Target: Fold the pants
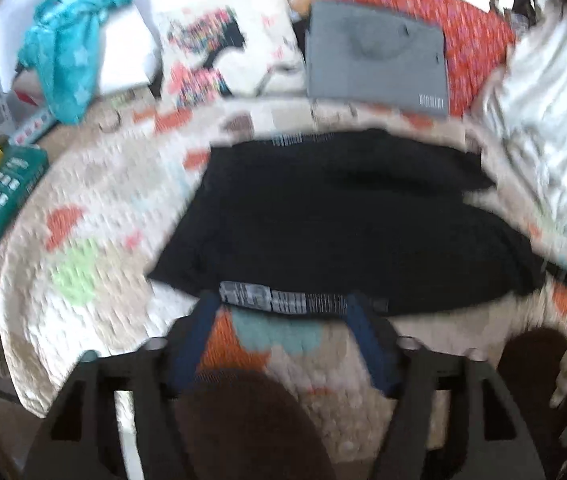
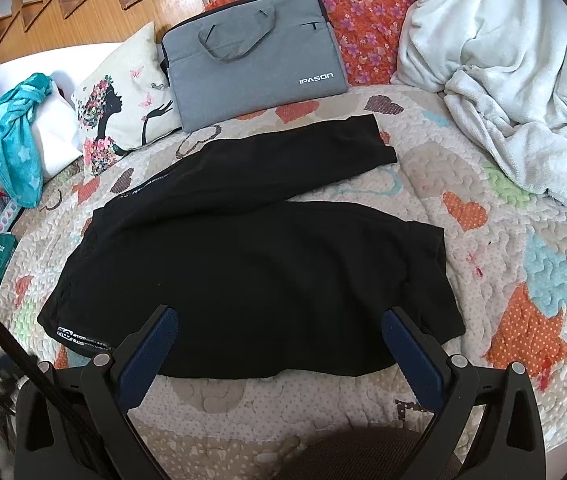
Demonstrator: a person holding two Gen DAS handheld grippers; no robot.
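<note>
Pants (image 2: 243, 248), black, lie flat on quilt (image 2: 523, 280), doubled over w/ one leg angled toward grey laptop bag (image 2: 255, 60) at rear. White printed band sits along near-left hem.

L gripper (image 1: 283, 308): fingers spread, pads at the near hem edge w/ printed band between tips; view is blurred, so contact w/ fabric can't be confirmed. Nothing visibly pinched.

R gripper (image 2: 279, 320): fingers released, wide apart, blue pads (image 2: 147, 352) over near edge of pants, gripping nothing.

Surroundings: printed cushion (image 2: 123, 104) beside bag, teal cloth (image 2: 15, 148) far left, white blanket (image 2: 523, 80) at right, well apart from pants.
</note>
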